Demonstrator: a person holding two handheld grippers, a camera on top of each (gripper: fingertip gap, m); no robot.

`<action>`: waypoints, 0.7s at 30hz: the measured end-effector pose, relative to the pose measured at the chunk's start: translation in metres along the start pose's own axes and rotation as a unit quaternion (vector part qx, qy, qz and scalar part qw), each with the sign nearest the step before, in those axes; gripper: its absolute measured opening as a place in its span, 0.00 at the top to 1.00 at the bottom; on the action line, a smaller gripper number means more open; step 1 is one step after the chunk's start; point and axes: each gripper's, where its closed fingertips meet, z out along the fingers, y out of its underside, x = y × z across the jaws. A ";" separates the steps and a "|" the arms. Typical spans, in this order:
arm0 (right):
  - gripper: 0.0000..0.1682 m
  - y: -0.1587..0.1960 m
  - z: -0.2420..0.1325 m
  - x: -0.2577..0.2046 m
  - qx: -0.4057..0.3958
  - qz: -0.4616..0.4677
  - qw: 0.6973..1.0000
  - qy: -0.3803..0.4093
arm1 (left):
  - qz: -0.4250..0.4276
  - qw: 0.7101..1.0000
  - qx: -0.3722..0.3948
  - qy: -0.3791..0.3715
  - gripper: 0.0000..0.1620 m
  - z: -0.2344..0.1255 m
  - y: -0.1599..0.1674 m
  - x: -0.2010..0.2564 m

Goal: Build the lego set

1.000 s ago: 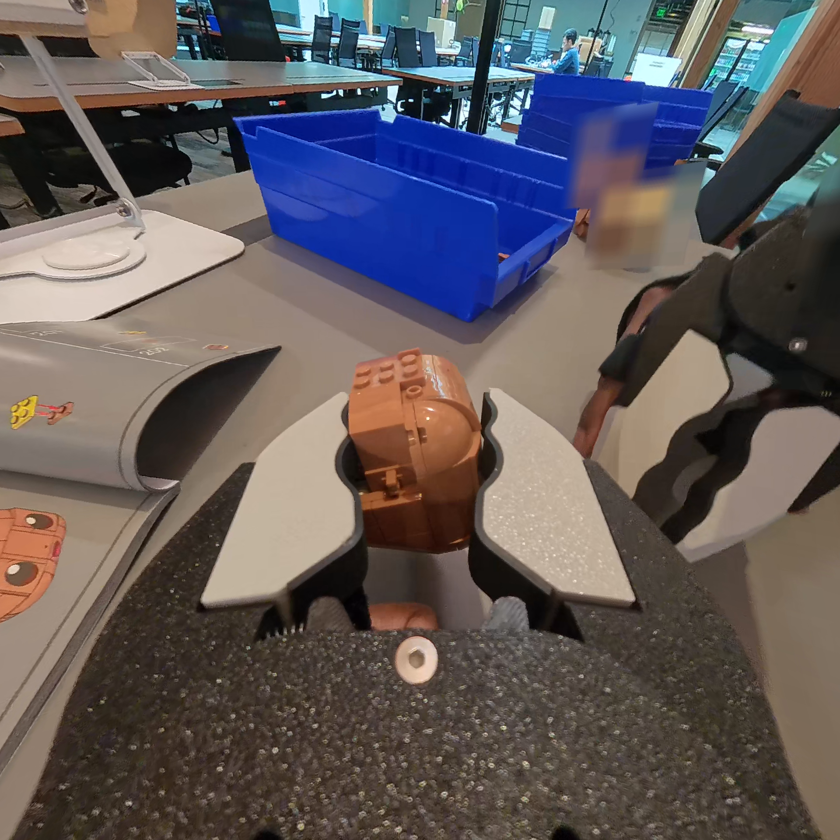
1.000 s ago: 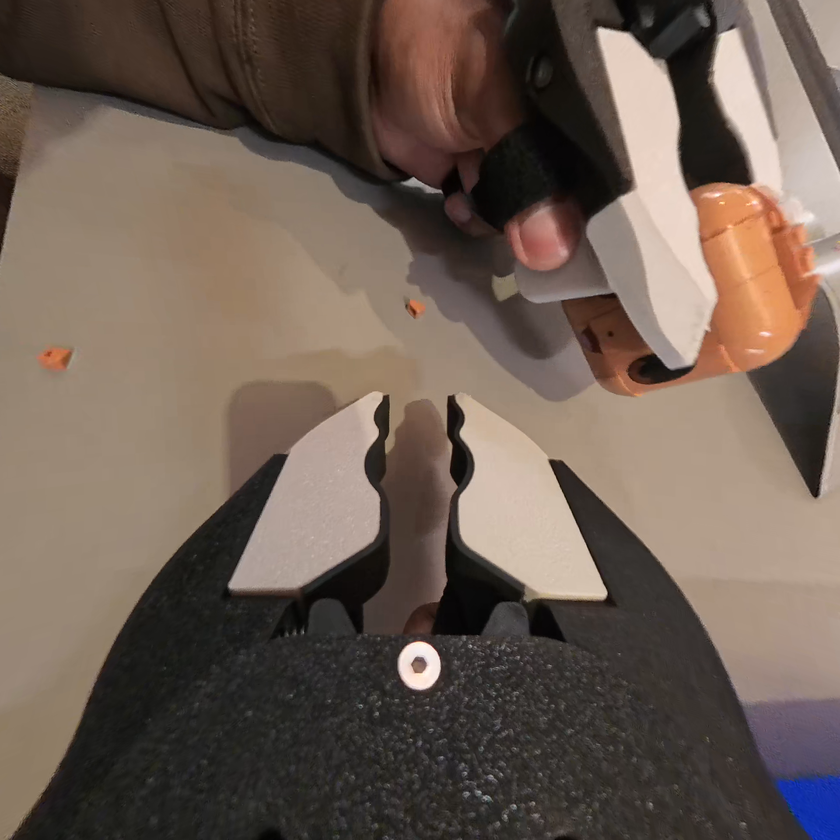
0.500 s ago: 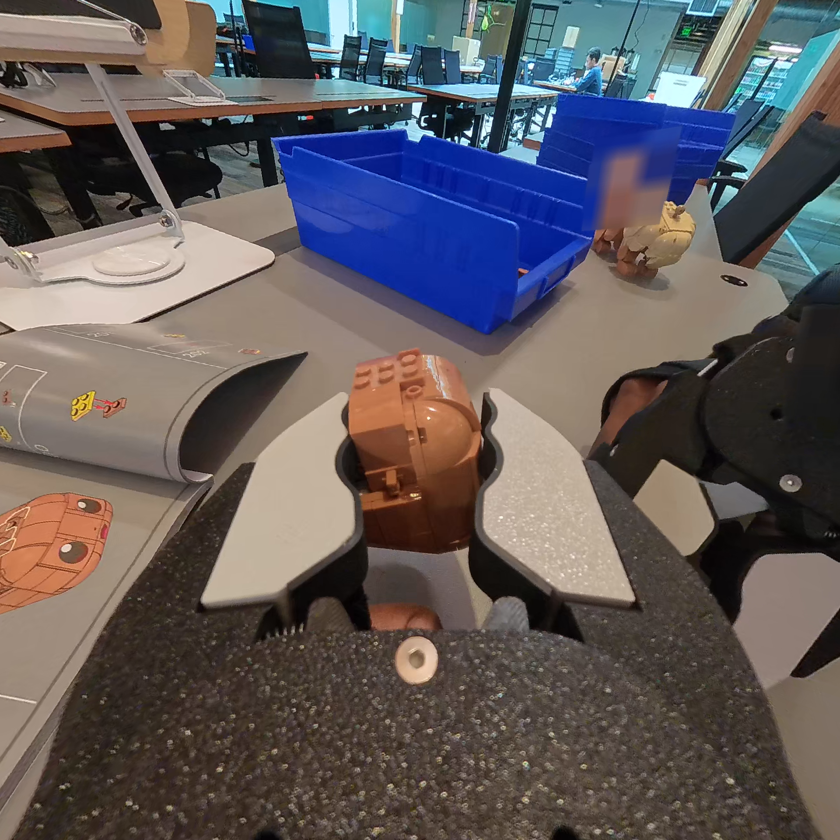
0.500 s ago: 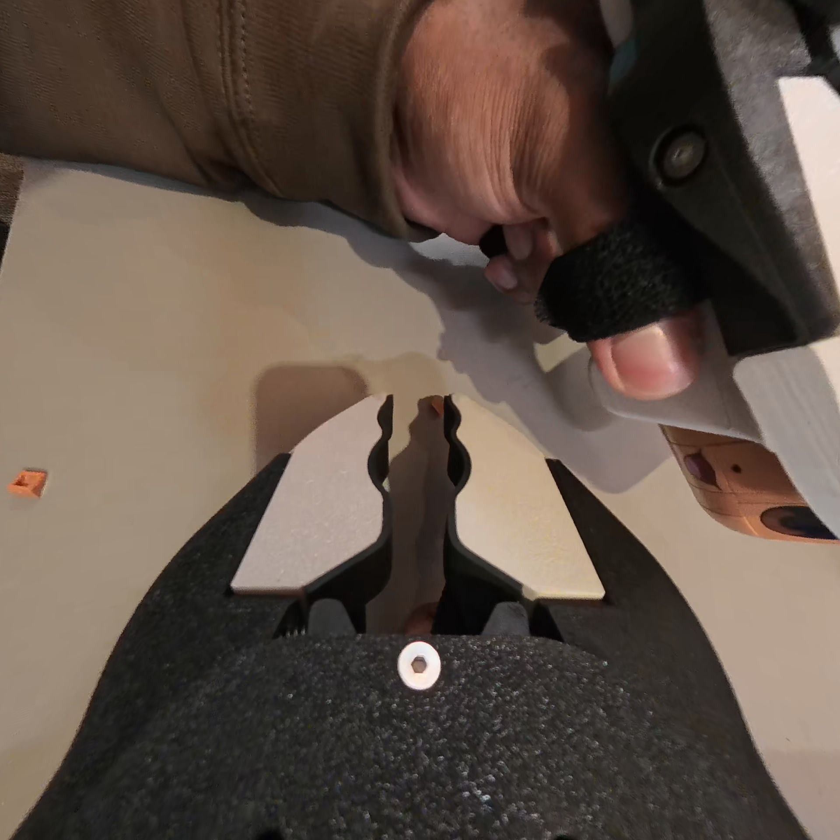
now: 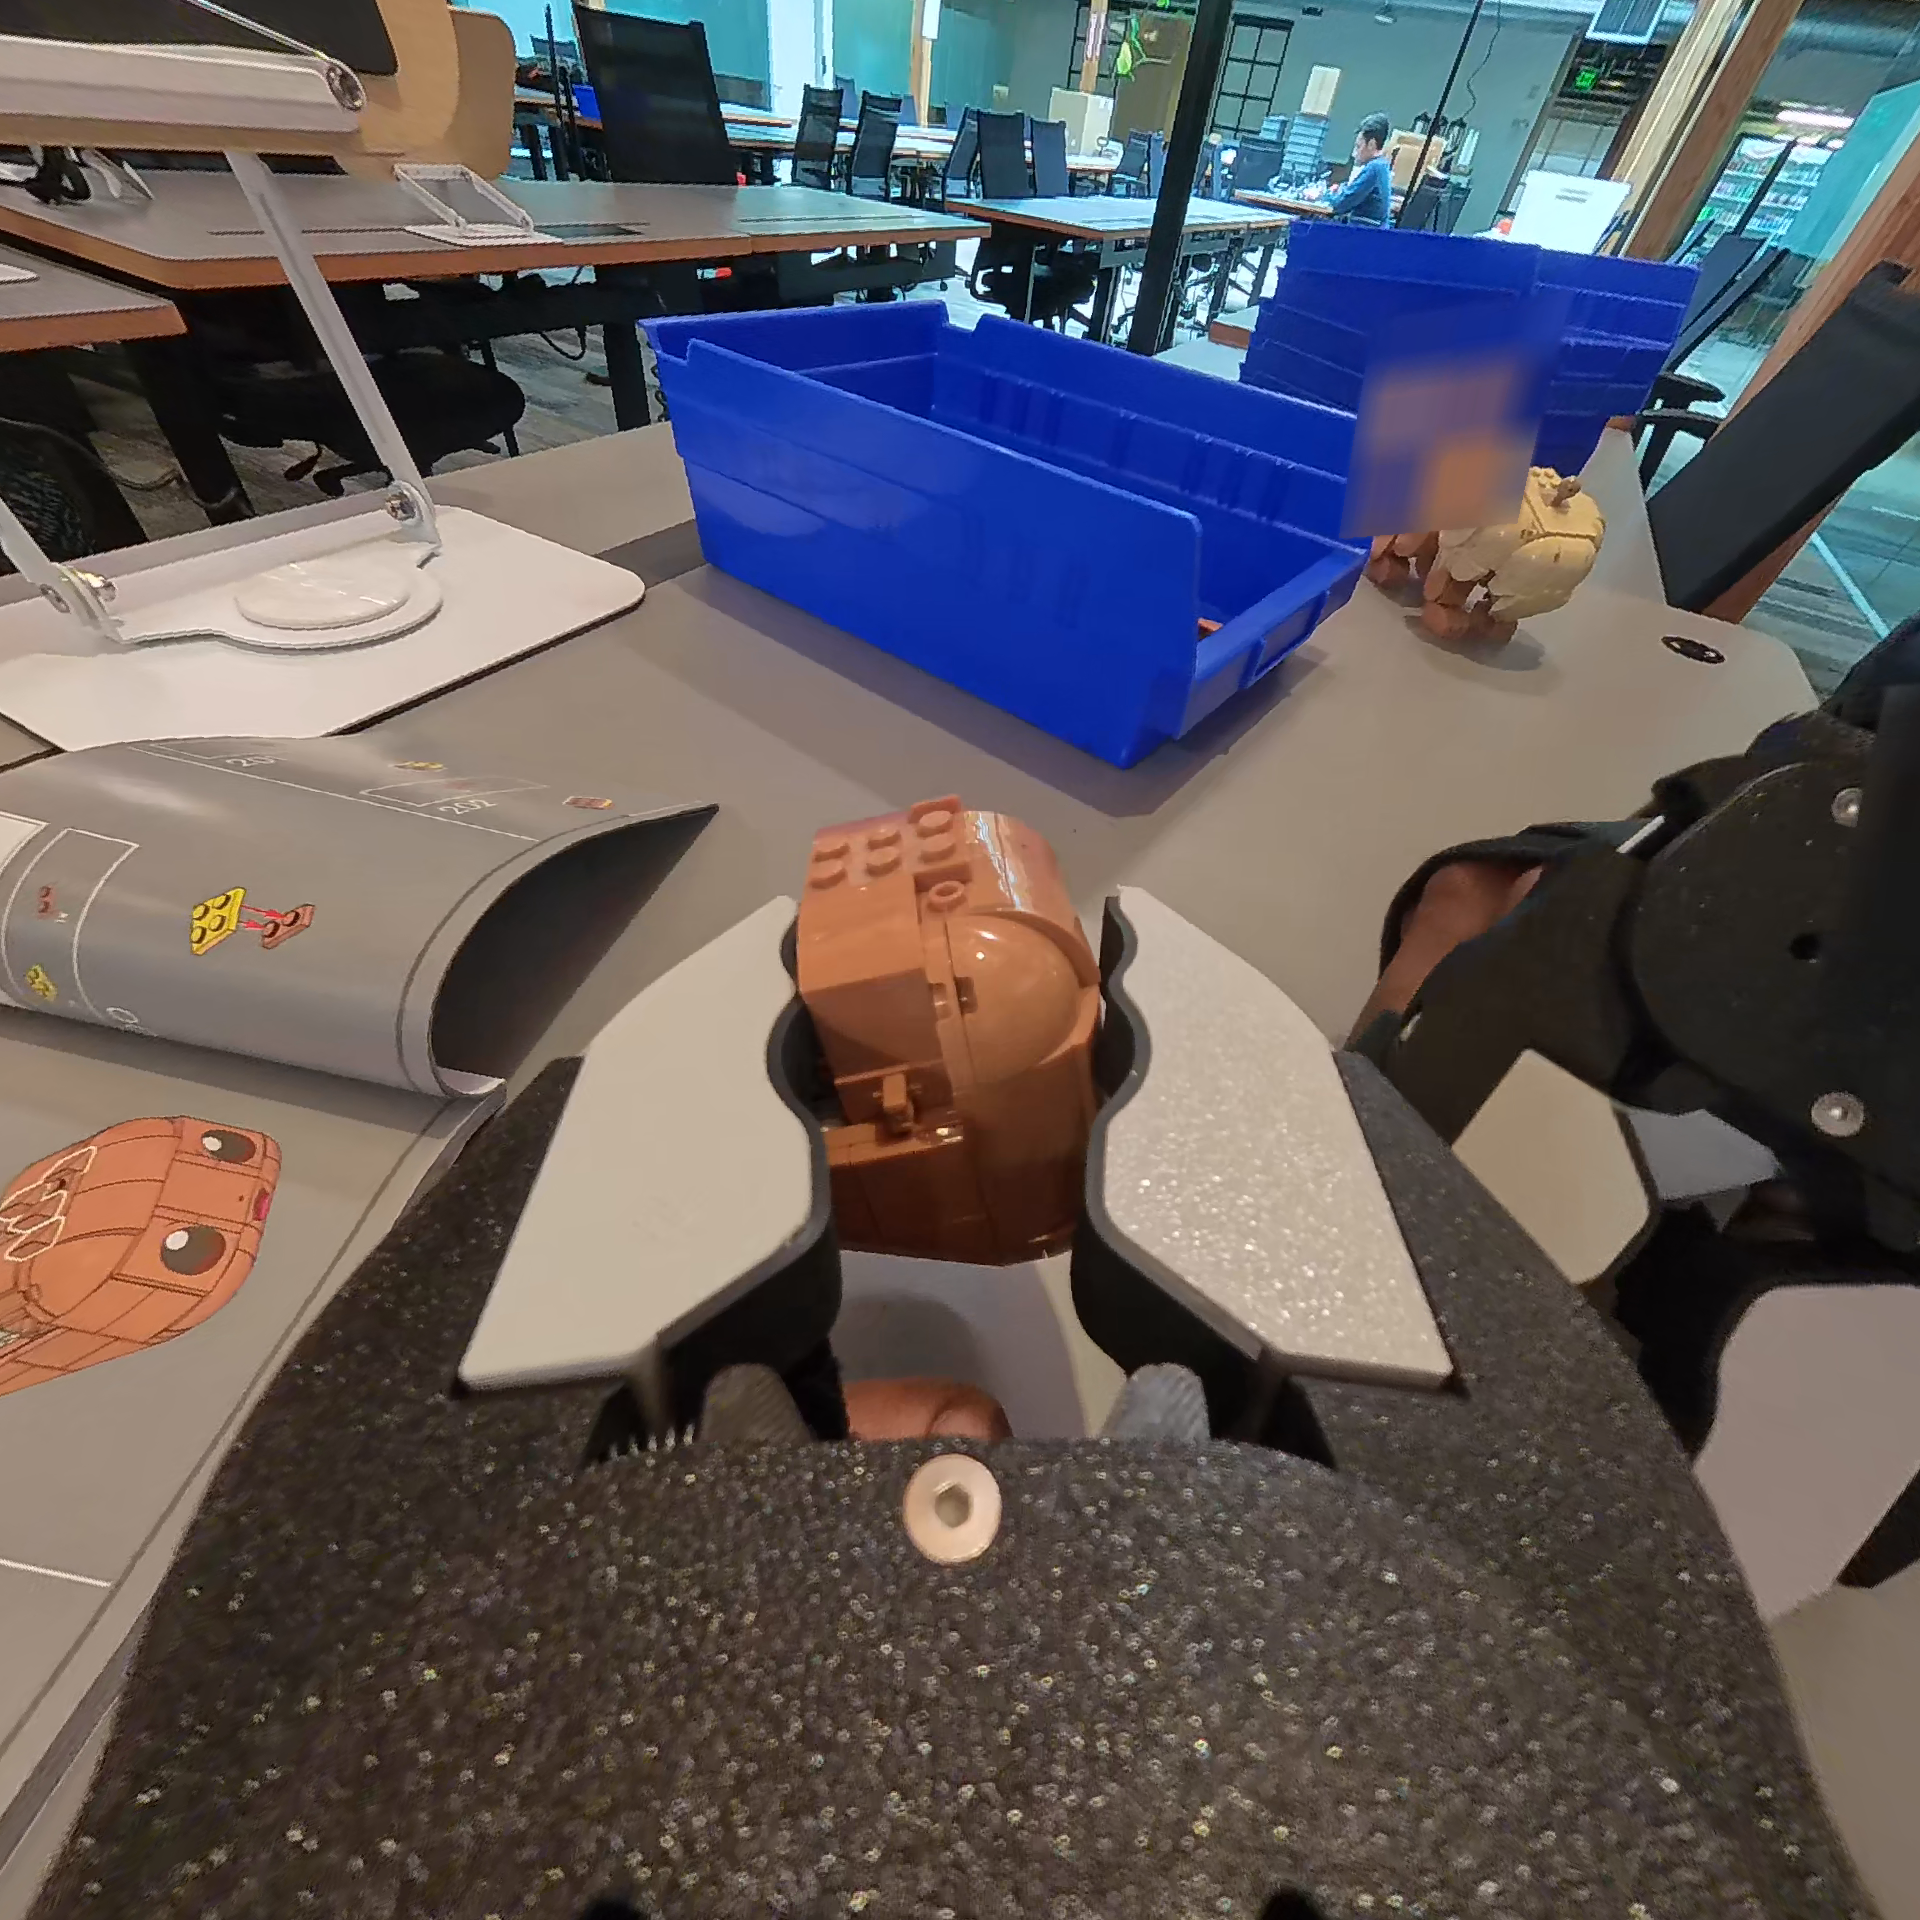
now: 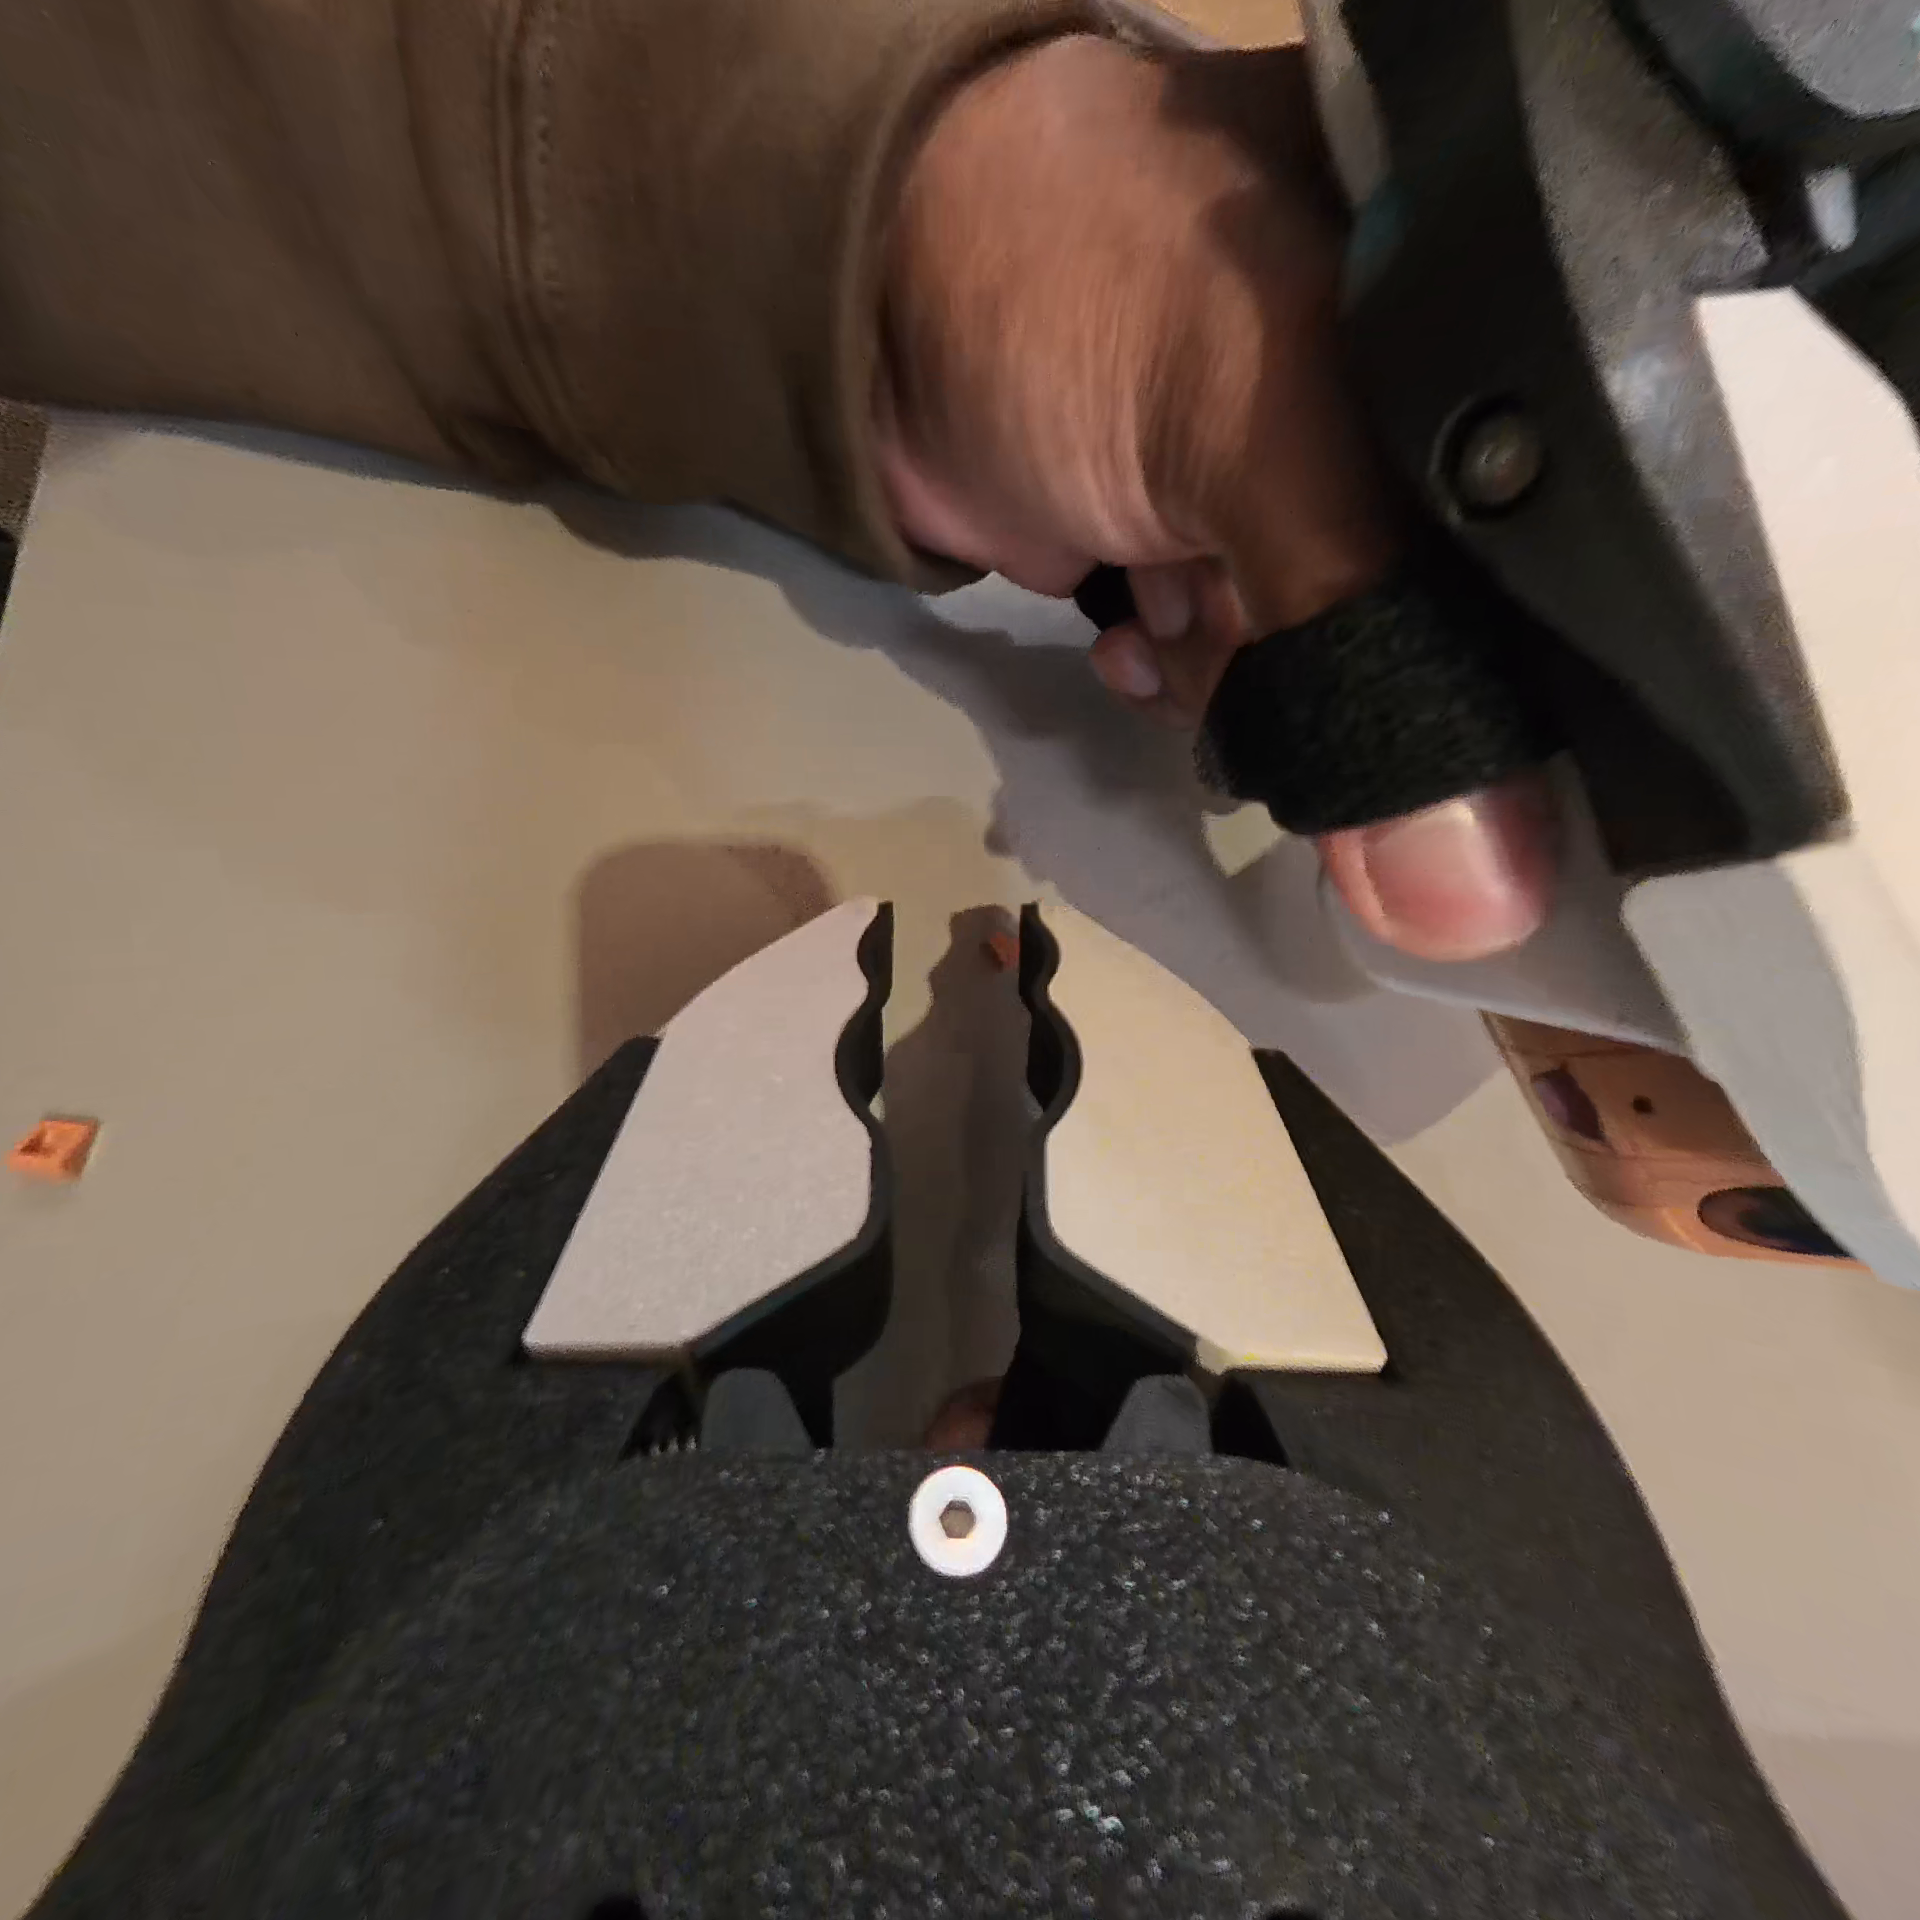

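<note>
Left gripper (image 5: 945, 1049) pinches brown lego body (image 5: 951, 1060): light, stiff, glossy. Right gripper (image 6: 956, 935) parted, straddling tiny orange piece (image 6: 1000, 948); grip its flat sides.

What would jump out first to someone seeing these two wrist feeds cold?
First, the rounded brown lego build, clamped between the grey fingers of the left gripper at the centre of the left wrist view, with the long blue plastic bin on the grey table behind it. In the right wrist view, the right gripper points down at a tiny orange lego piece near its slightly parted fingertips.
</note>
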 end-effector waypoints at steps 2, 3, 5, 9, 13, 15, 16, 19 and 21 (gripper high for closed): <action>0.86 0.000 0.005 -0.001 -0.007 0.001 1.000 -0.006 | 0.000 1.000 0.001 -0.002 0.68 -0.001 -0.001 -0.001; 0.86 0.001 0.008 -0.003 -0.013 0.003 1.000 -0.009 | -0.001 1.000 0.002 -0.003 0.68 -0.001 -0.001 -0.002; 0.86 0.008 0.010 -0.005 -0.029 0.006 0.999 -0.012 | -0.002 1.000 0.004 -0.004 0.68 -0.002 -0.002 -0.003; 0.86 0.012 0.004 -0.009 -0.028 0.012 0.999 -0.009 | -0.003 1.000 0.007 -0.005 0.68 -0.003 -0.004 -0.003; 0.86 0.023 -0.005 -0.014 -0.033 0.020 0.999 -0.006 | -0.002 1.000 0.008 -0.005 0.68 -0.004 -0.004 -0.003; 0.86 0.025 -0.009 -0.014 -0.032 0.023 0.999 -0.002 | -0.003 1.000 0.008 -0.005 0.68 -0.004 -0.004 -0.003; 0.86 0.023 -0.009 -0.012 -0.025 0.024 0.999 0.003 | -0.002 1.000 0.007 -0.005 0.68 -0.003 -0.004 -0.003; 0.86 0.012 -0.007 -0.006 -0.008 0.026 1.000 0.014 | 0.000 1.000 0.005 -0.005 0.68 -0.002 -0.003 -0.002; 0.86 0.009 -0.002 -0.003 -0.007 0.024 1.000 0.018 | 0.002 1.000 0.003 -0.006 0.68 -0.002 -0.002 -0.002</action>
